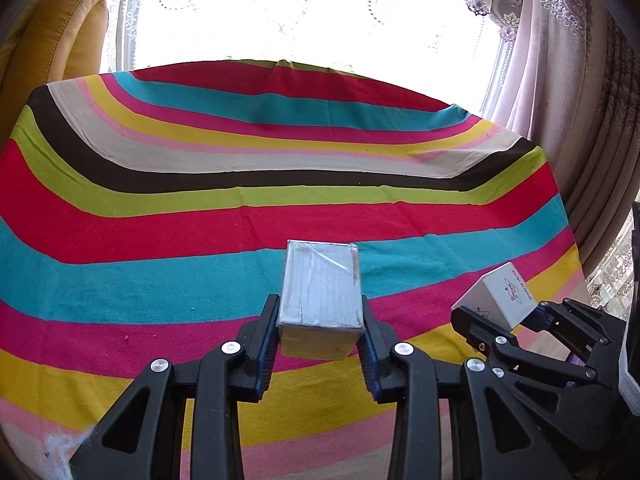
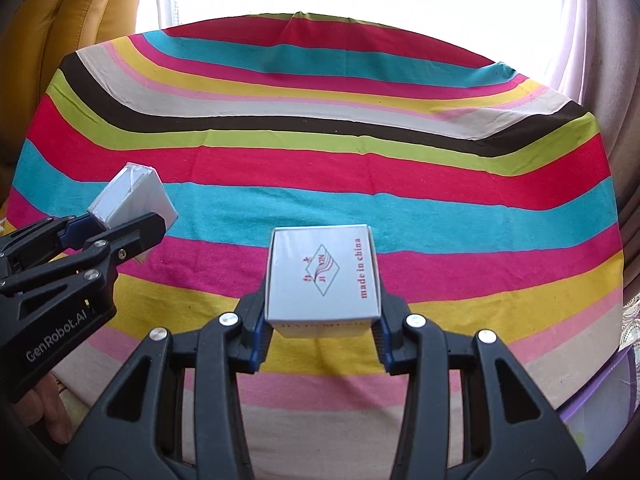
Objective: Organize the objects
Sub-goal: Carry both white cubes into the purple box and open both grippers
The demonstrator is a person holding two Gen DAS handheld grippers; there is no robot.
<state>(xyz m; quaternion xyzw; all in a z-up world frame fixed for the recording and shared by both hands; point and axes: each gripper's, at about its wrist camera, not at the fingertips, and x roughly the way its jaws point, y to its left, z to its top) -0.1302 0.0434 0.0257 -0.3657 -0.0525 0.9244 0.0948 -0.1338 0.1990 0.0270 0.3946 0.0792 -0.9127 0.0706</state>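
Striped cloth bare ahead | left tool — pinches taped box | right tool — pinches white box

Table under striped cloth; cloth covers whole top.

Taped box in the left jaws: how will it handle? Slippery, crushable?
The taped box looks glossy, so it may slip under a light grip. Its faces stay flat while the left gripper clamps it, suggesting it is fairly stiff. Flat sides mean it probably won't roll once set on the striped tablecloth.
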